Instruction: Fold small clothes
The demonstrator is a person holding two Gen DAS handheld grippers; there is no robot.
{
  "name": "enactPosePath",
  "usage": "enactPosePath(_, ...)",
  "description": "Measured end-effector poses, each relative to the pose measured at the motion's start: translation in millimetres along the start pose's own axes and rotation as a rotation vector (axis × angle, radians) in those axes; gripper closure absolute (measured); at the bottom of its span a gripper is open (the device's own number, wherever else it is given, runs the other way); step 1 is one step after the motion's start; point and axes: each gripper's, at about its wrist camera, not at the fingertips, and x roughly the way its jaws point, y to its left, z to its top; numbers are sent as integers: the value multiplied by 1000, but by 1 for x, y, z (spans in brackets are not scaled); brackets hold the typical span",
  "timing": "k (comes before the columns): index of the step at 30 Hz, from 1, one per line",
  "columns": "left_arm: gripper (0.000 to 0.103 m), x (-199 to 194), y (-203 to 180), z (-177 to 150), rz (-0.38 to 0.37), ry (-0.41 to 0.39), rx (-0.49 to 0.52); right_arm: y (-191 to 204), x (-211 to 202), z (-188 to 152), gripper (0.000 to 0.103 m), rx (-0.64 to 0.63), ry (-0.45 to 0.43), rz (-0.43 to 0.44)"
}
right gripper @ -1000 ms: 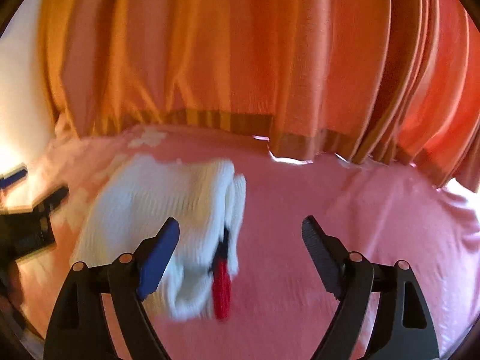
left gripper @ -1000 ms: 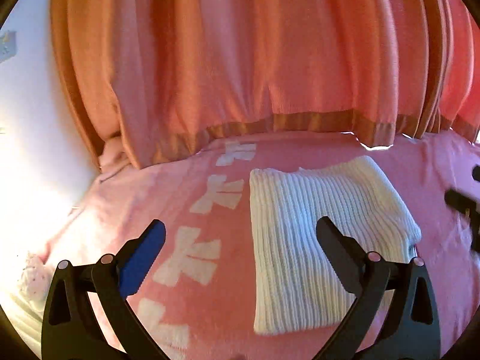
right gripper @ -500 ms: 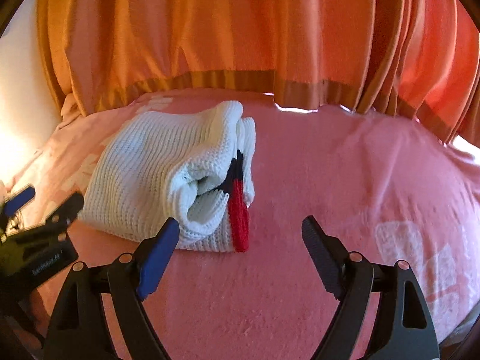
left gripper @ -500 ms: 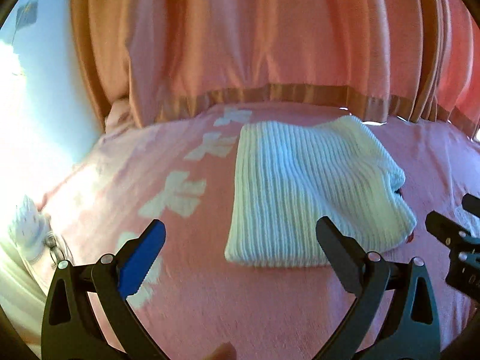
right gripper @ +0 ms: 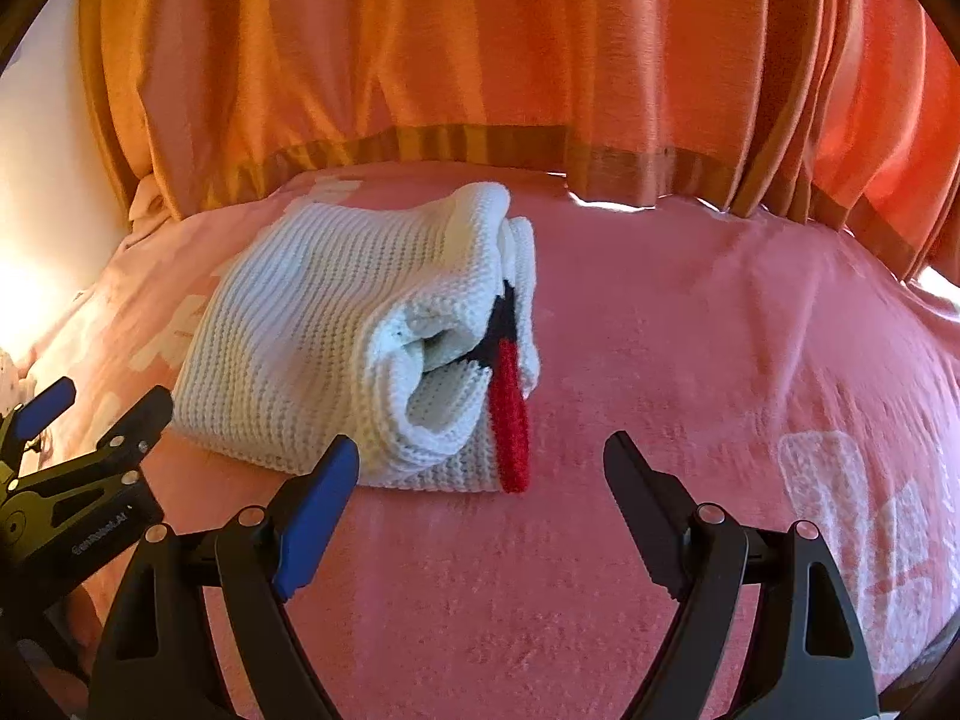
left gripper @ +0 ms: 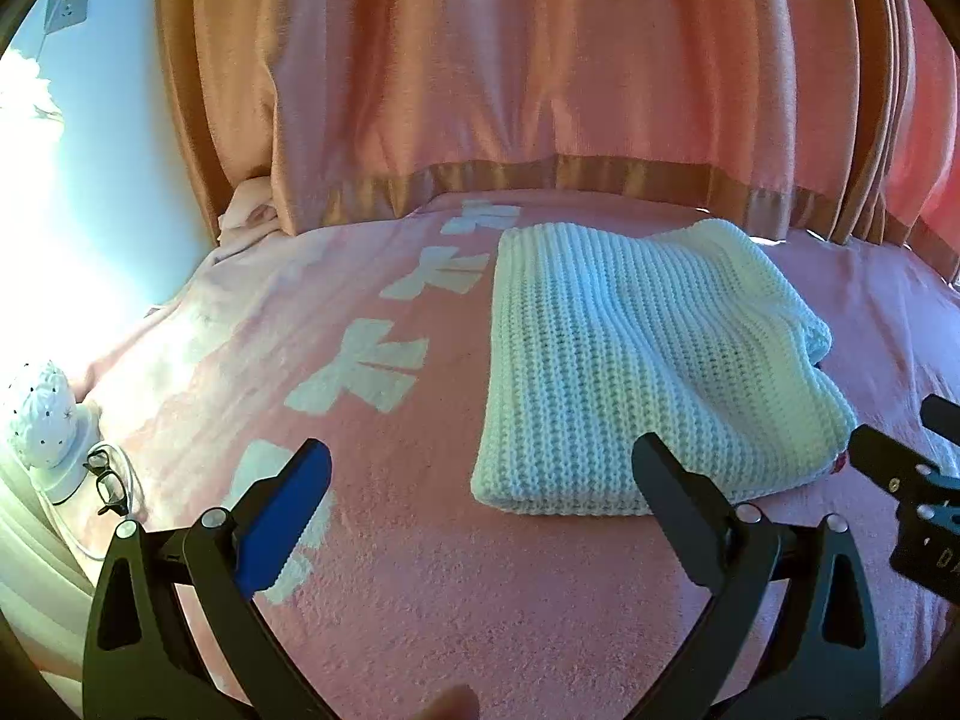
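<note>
Since a second ago we have drawn both hand-held grippers back. The folded white ribbed-knit sweater (left gripper: 648, 372) lies on the pink bed blanket (left gripper: 420, 540), ahead-right of our spread left hand-held gripper (left gripper: 480, 474) and ahead-left of our spread right hand-held gripper (right gripper: 480, 462), its long axis running away from us.

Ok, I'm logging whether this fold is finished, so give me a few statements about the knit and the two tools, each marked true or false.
1. The white knit garment lies folded on the pink blanket. True.
2. The right tool is clamped on the garment. False: its jaws are open and hold nothing.
3. A red trim strip shows at the garment's right edge. True.
4. The left tool holds a corner of the knit. False: it is open, short of the garment.
5. The garment hangs from the orange curtain. False: it rests on the blanket in front of it.
</note>
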Motion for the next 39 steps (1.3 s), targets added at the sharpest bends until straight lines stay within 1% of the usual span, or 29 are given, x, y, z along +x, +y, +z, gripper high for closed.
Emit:
enactPosePath(11, 5, 4, -6, -1, -12, 18, 1, 2, 0, -2, 22, -4, -2, -3)
enactPosePath(15, 5, 1, -9, -1, 0, 4, 10, 2, 1, -2, 22, -2, -2, -2)
enactPosePath(22, 5, 1, -11, -3, 9, 3, 23, 7, 0, -3, 22, -11, -3, -6)
enactPosePath(29, 5, 5, -8, -3, 0, 26, 17, 11, 1, -5, 22, -9, -2, -12)
enactPosePath(39, 5, 6, -11, -4, -5, 36, 25, 11, 1, -5, 22, -8, -1, -11)
